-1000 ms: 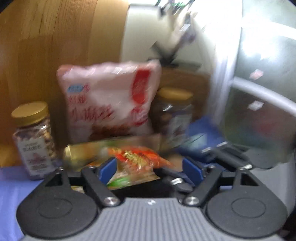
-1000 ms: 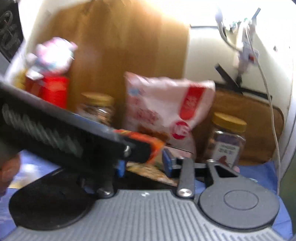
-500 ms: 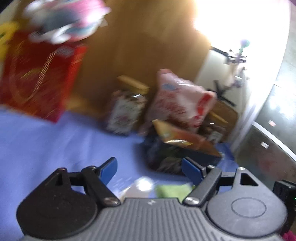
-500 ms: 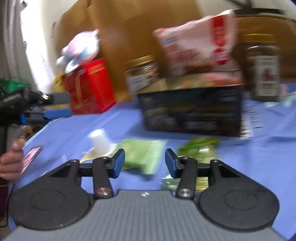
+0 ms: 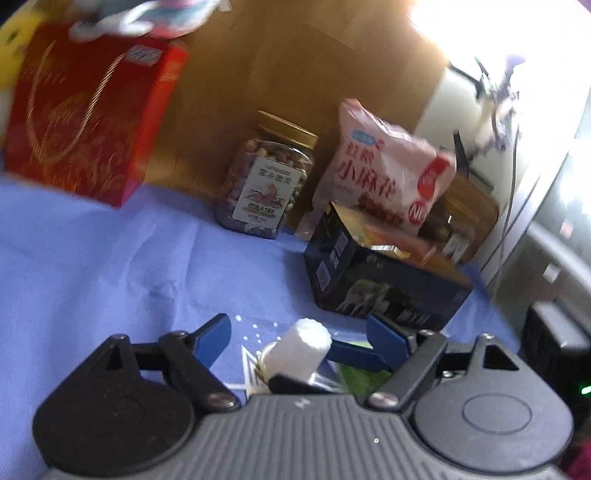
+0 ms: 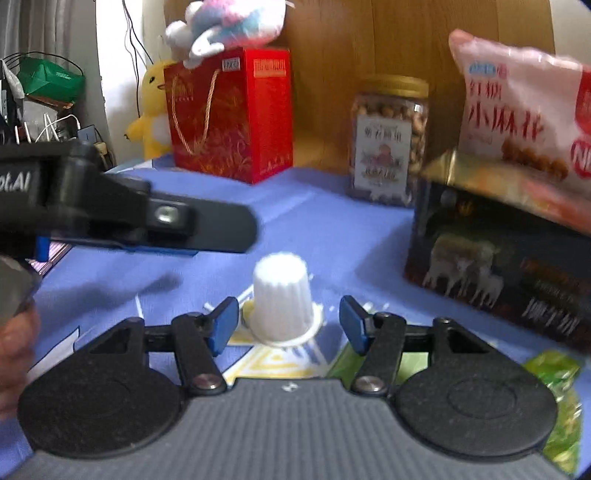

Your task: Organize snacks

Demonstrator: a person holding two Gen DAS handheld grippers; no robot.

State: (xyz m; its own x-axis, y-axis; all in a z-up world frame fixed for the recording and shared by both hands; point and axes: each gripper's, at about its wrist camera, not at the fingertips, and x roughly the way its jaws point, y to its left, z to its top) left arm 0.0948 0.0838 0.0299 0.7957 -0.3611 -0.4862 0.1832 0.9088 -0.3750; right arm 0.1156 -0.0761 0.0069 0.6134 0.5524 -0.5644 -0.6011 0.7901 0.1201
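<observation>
A small white ribbed jelly cup [image 6: 281,297] stands upside down on the blue cloth [image 6: 325,221]; it also shows in the left wrist view [image 5: 297,350]. My right gripper [image 6: 288,323] is open, jaws on either side of the cup, not touching it. My left gripper [image 5: 299,332] is open just above and behind the cup; it also shows in the right wrist view [image 6: 192,229]. A dark open box [image 5: 376,280] holds snack packets, also in the right wrist view [image 6: 506,266]. Green snack packets [image 6: 557,391] lie beside my right gripper.
A pink snack bag [image 5: 384,173] and a gold-lidded nut jar [image 5: 267,177] stand against the wooden board behind the box. A red gift bag [image 6: 232,114] with a plush toy [image 6: 225,26] on top stands at the left. A yellow plush [image 6: 151,107] sits beyond it.
Both grippers pulled back from the box and came down low over the cloth. The white cup now sits between my right gripper's jaws. The left gripper has swung in close to it.
</observation>
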